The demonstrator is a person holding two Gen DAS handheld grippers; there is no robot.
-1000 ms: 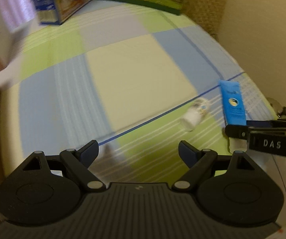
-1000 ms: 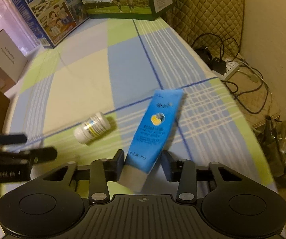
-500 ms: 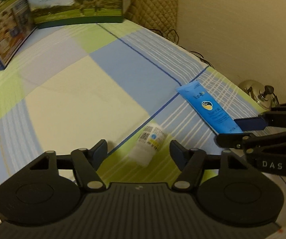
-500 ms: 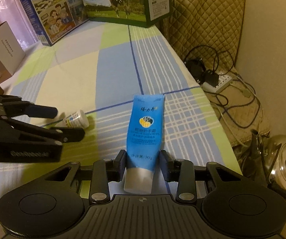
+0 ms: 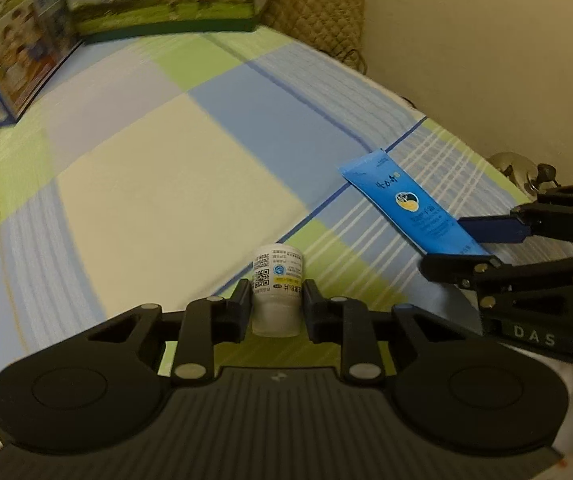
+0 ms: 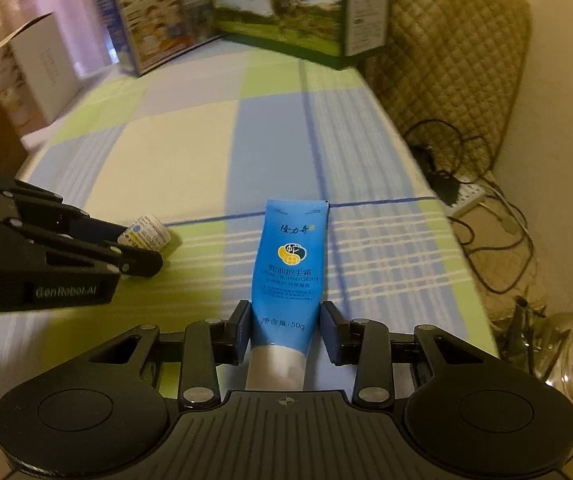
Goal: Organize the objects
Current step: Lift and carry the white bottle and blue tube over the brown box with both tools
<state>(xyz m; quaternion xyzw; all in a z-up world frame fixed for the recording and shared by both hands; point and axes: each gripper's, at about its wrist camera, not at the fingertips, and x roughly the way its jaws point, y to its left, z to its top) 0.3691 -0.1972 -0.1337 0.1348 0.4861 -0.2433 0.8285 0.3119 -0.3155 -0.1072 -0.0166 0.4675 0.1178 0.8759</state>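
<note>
A small white pill bottle (image 5: 277, 280) with a printed label lies on the checked cloth (image 5: 166, 184). My left gripper (image 5: 277, 300) is shut on it, one pad against each side near the cap end. A blue hand-cream tube (image 6: 290, 256) with a white cap lies lengthwise, and my right gripper (image 6: 286, 324) is shut on its lower end just above the cap. In the right wrist view the left gripper (image 6: 142, 246) reaches in from the left onto the bottle (image 6: 146, 232). In the left wrist view the right gripper (image 5: 446, 244) holds the tube (image 5: 406, 200) at the right.
Two large milk cartons (image 6: 282, 4) stand at the far end of the table, and a white open box (image 6: 46, 64) stands at the far left. A quilted chair back (image 6: 446, 48), cables with a power strip (image 6: 470, 200) and a metal kettle (image 6: 566, 352) lie beyond the right edge.
My left gripper swung over to the white bottle and its jaws came together on it. My right gripper rolled slightly, so the blue tube now lies straight between its pads.
</note>
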